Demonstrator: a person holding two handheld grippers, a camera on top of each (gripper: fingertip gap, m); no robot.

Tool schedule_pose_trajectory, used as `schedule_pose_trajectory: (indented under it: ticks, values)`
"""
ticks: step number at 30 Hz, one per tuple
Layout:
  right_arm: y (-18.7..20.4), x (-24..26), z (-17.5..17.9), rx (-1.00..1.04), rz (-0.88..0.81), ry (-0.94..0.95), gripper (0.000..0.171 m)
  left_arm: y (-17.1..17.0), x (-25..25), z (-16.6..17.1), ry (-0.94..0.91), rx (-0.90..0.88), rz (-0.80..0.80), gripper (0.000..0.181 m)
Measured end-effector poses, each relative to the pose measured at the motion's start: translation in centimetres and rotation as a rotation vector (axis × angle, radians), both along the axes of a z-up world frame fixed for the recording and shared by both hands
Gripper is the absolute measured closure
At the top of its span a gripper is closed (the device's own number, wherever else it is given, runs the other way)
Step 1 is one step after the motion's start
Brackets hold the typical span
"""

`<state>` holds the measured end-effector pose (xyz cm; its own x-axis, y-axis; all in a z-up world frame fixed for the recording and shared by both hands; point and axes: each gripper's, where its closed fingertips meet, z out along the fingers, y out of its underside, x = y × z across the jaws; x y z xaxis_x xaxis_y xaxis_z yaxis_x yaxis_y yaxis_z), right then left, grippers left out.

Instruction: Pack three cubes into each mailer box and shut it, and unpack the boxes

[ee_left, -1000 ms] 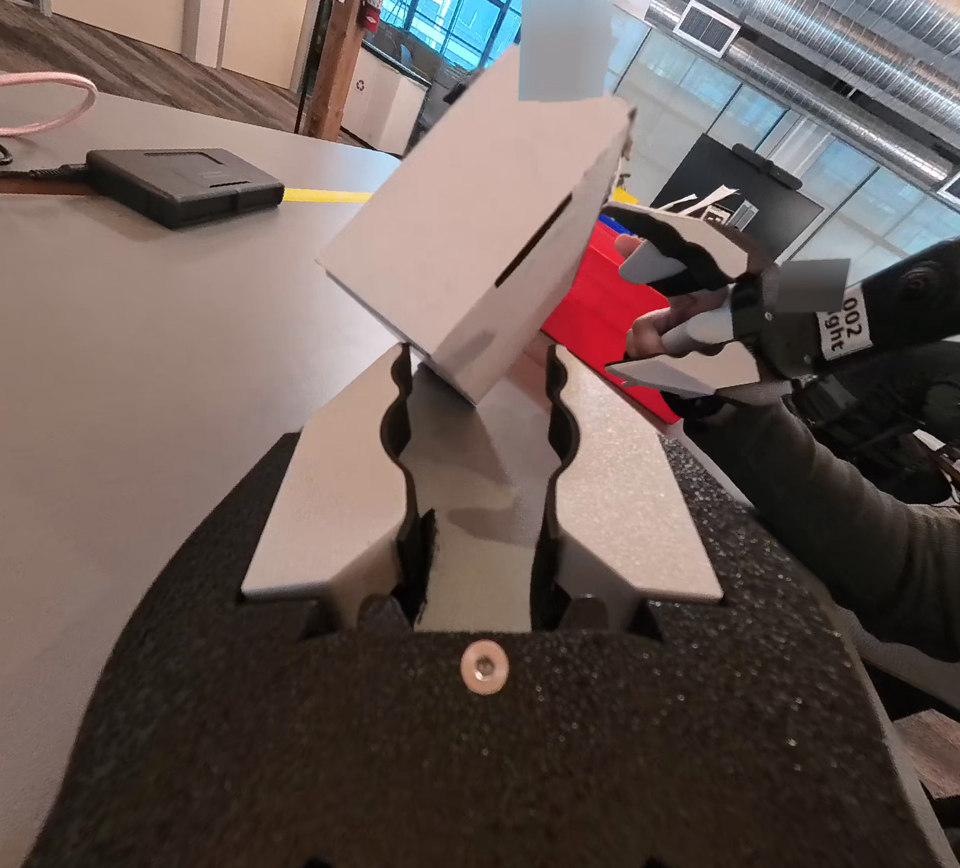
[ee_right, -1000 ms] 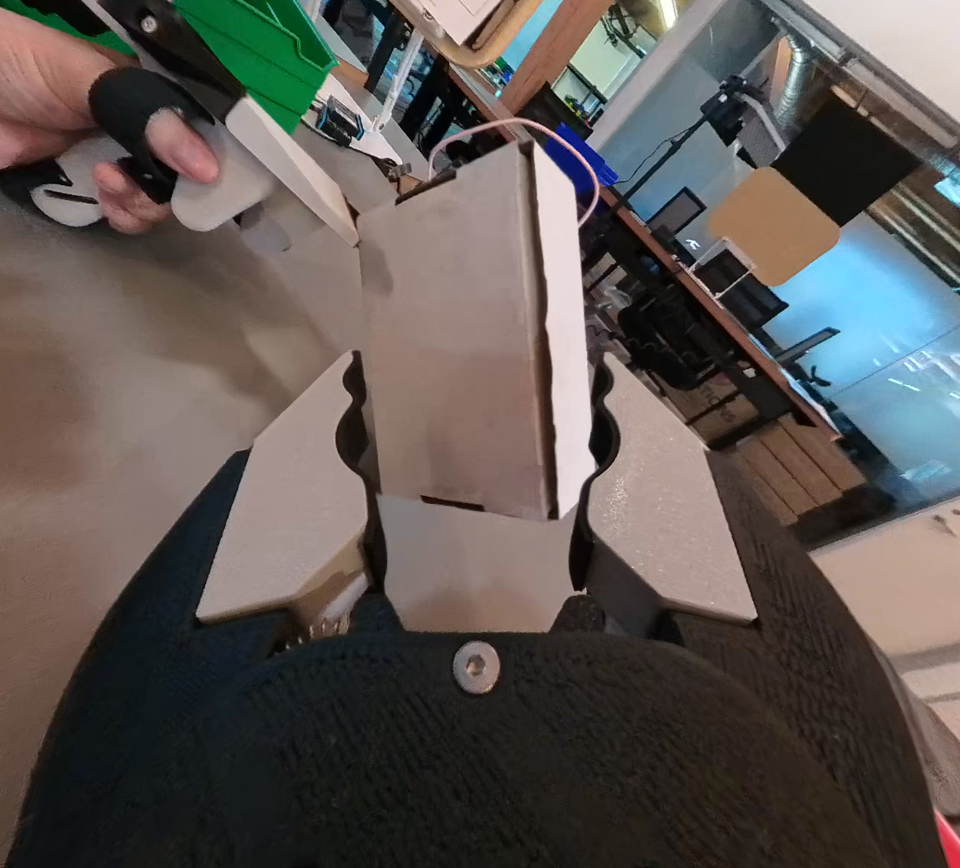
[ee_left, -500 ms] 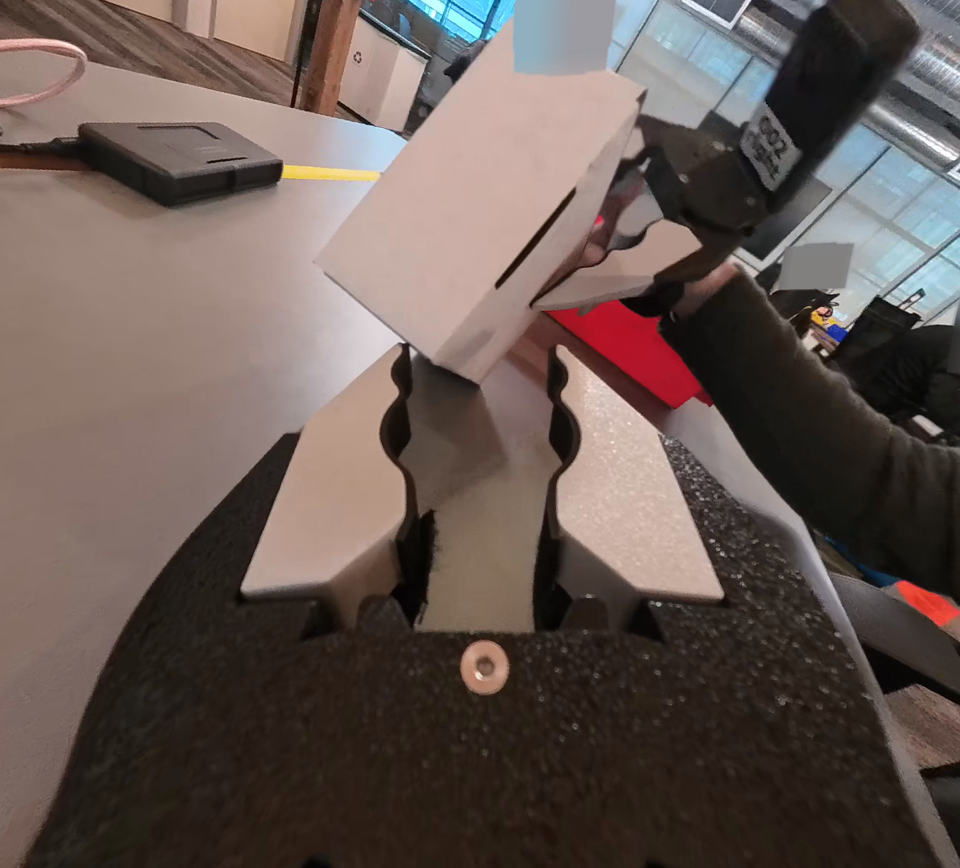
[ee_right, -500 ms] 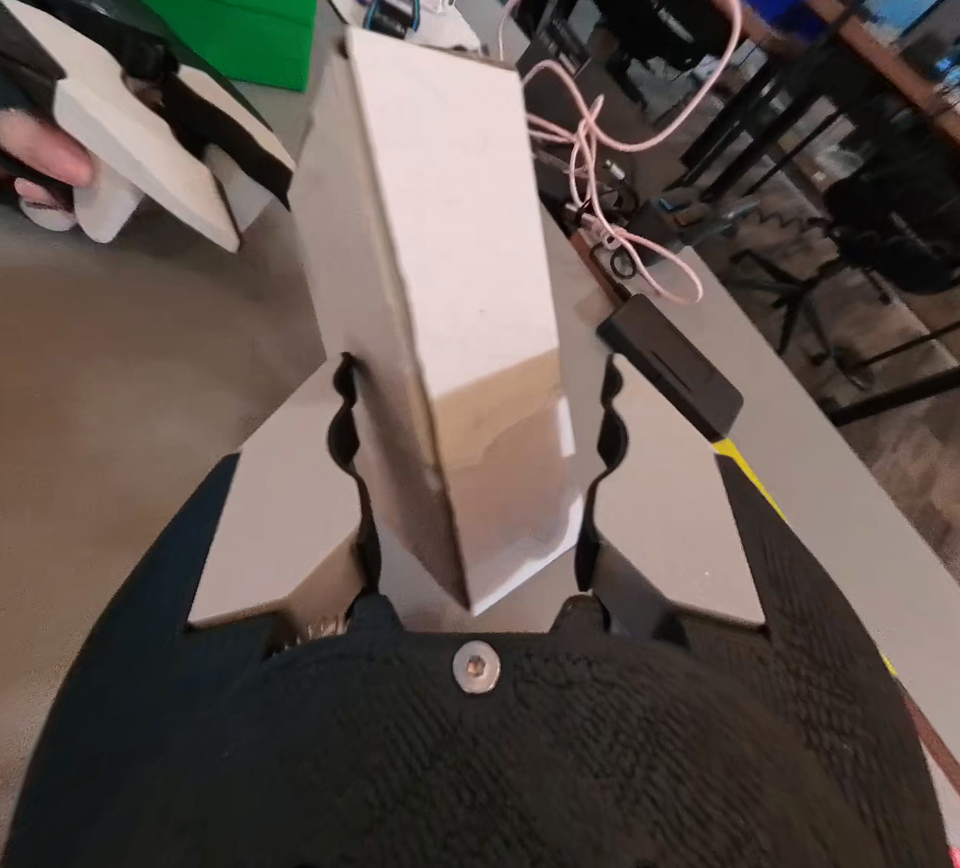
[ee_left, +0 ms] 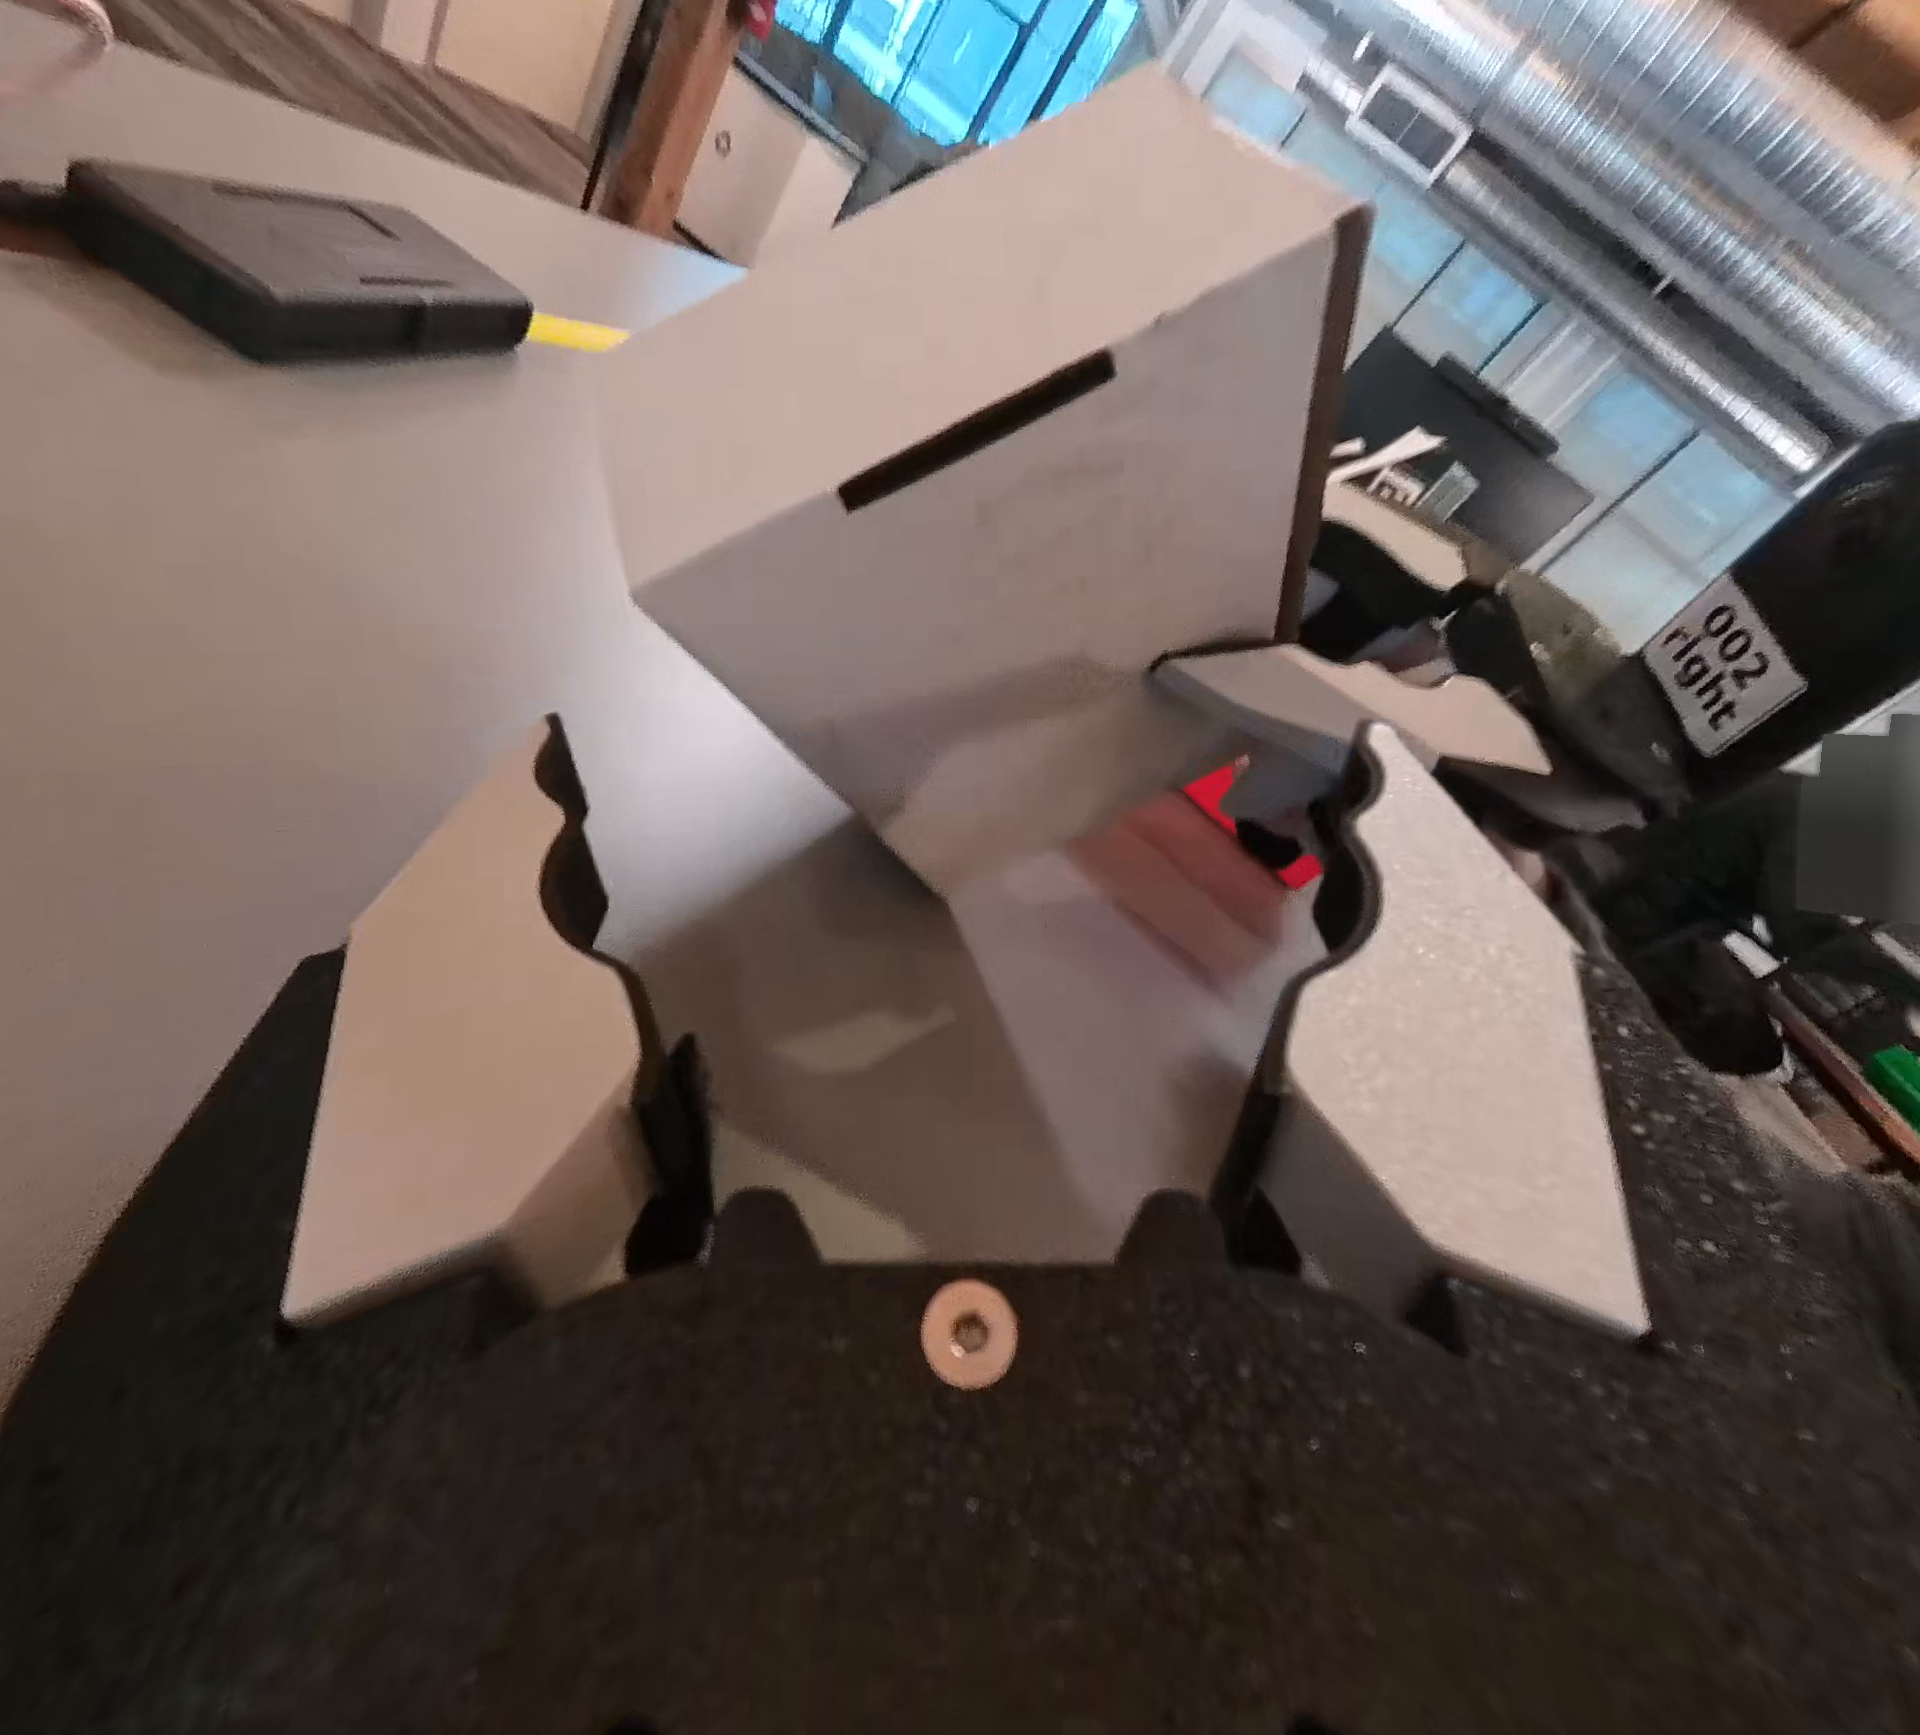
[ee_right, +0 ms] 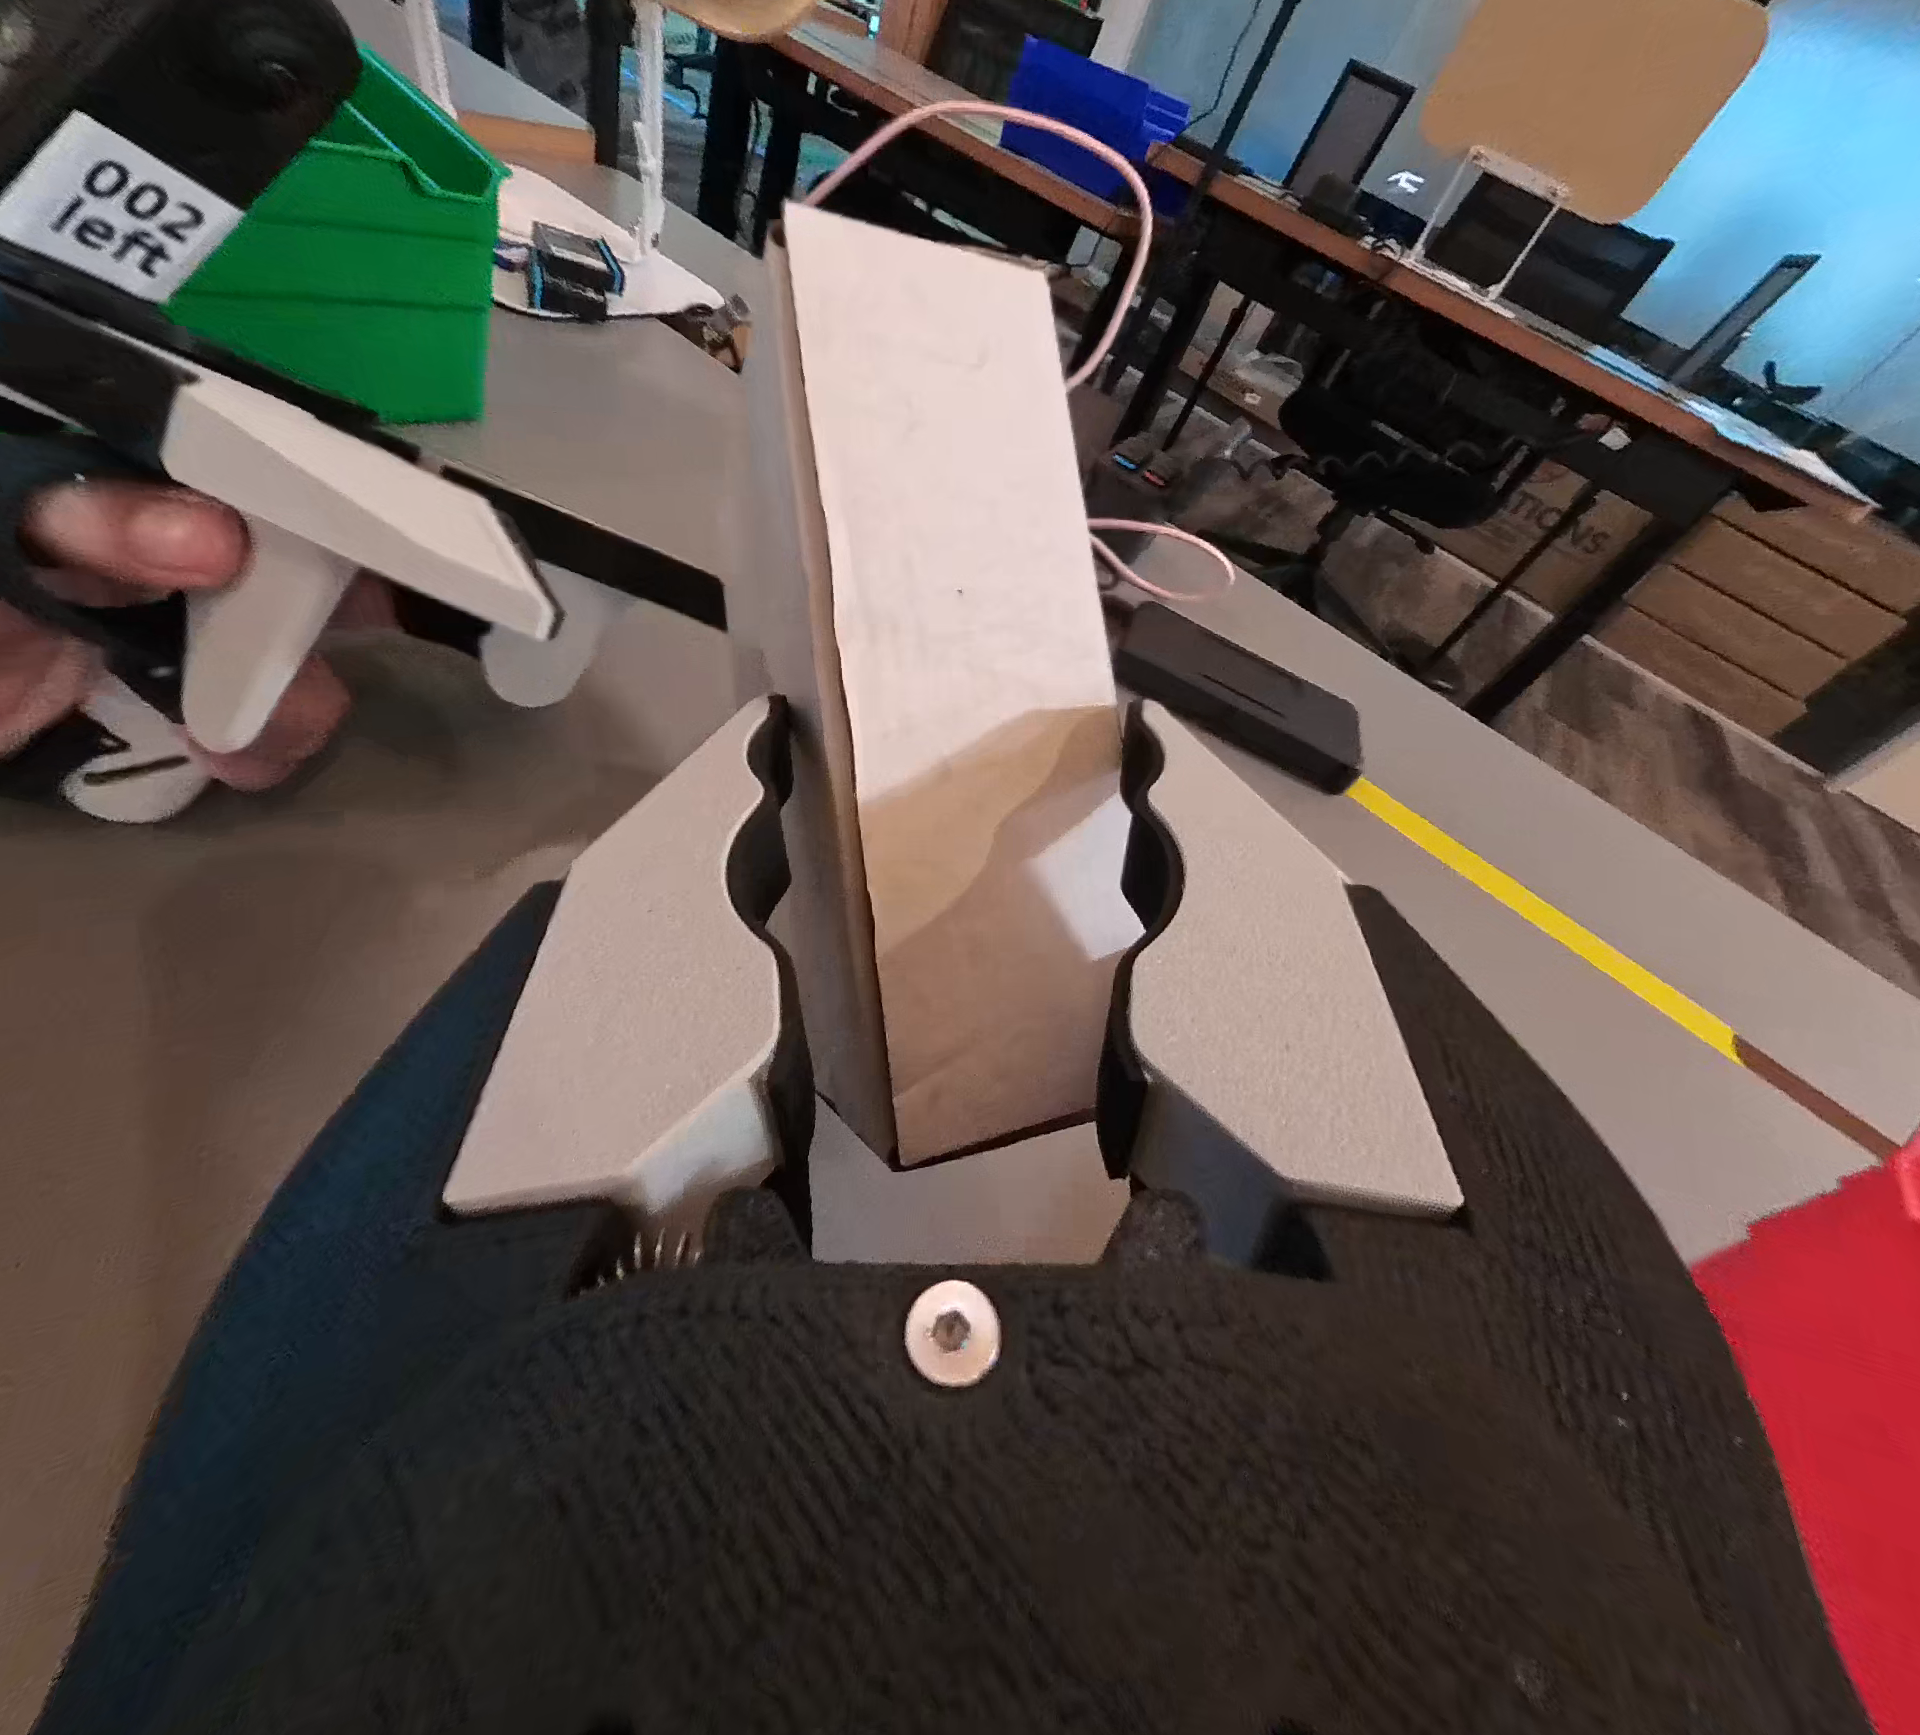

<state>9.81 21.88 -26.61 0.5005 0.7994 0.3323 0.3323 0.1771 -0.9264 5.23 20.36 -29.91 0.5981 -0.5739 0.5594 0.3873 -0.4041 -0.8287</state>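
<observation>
A shut white cardboard mailer box (ee_left: pixel 935 459) hangs tilted above the grey table (ee_left: pixel 260 594), with a dark slot across its near face. My right gripper (ee_right: pixel 951 719) is shut on the box's near end (ee_right: pixel 956 542) and holds it up. It also shows at the right of the left wrist view (ee_left: pixel 1351 719), with one finger under the box. My left gripper (ee_left: pixel 961 750) is open, its jaws wide apart just below the box's low corner and not touching it. It also shows in the right wrist view (ee_right: pixel 364 522), left of the box. No cubes are in view.
A black flat device (ee_left: pixel 291 262) lies on the table by a strip of yellow tape (ee_right: pixel 1538 927). A green bin (ee_right: pixel 343 303) stands behind the left gripper. A red bin (ee_right: pixel 1818 1373) is close at my right. A pink cable (ee_right: pixel 1039 127) loops behind the box.
My left gripper has opened wide and let go of the box's corner. My right gripper has closed on the box's end and turned it.
</observation>
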Motion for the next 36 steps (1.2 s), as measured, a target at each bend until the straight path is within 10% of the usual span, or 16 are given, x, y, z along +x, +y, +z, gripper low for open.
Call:
schedule_pose_trajectory:
  ticks: [36]
  values:
    - [-3.0, -2.8, 0.1, 0.141, -0.098, 0.009, 0.108, -0.1, -1.5, 2.1, -0.191, 0.034, 0.148, 0.061]
